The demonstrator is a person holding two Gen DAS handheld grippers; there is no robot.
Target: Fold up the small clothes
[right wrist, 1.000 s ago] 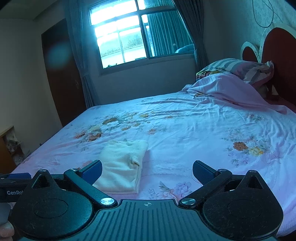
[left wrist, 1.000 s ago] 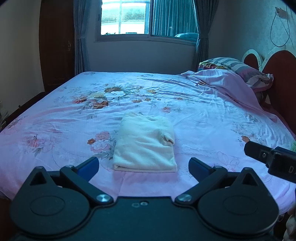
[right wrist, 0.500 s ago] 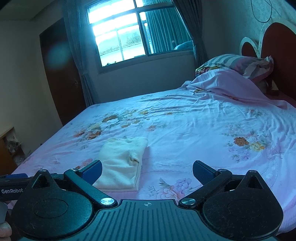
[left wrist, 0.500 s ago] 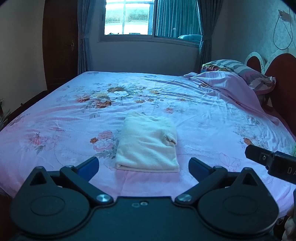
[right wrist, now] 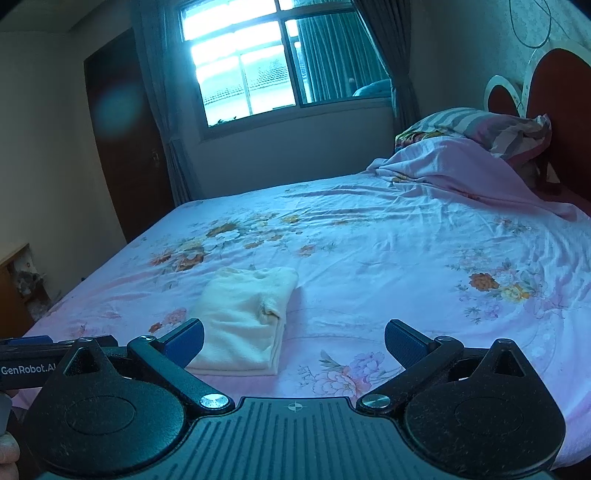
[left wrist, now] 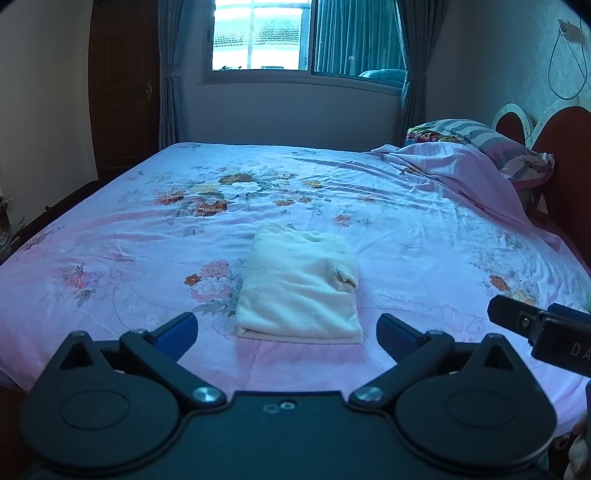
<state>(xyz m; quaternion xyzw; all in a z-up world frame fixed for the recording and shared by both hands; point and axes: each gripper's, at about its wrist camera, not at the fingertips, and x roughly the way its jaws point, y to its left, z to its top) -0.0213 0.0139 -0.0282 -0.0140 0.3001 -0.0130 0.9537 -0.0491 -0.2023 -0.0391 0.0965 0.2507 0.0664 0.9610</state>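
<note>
A folded cream garment [left wrist: 301, 286] lies flat on the pink floral bed sheet [left wrist: 129, 243], near the bed's front edge. My left gripper [left wrist: 287, 332] is open and empty, held back from the bed with the garment just beyond its blue fingertips. My right gripper [right wrist: 294, 341] is open and empty; in its view the garment [right wrist: 245, 317] lies ahead and to the left, behind its left fingertip. The right gripper's body shows at the right edge of the left wrist view [left wrist: 543, 330].
A rumpled pink blanket [left wrist: 454, 173] and striped pillows [left wrist: 495, 146] lie at the head of the bed by the red headboard [left wrist: 569, 155]. A window [left wrist: 258, 35] with curtains and a dark door [left wrist: 123, 92] stand beyond the bed. A wooden shelf [right wrist: 16, 284] is at the left.
Both grippers have drawn back and risen slightly; the garment appears a little farther off. Both stay open, and the garment has not moved.
</note>
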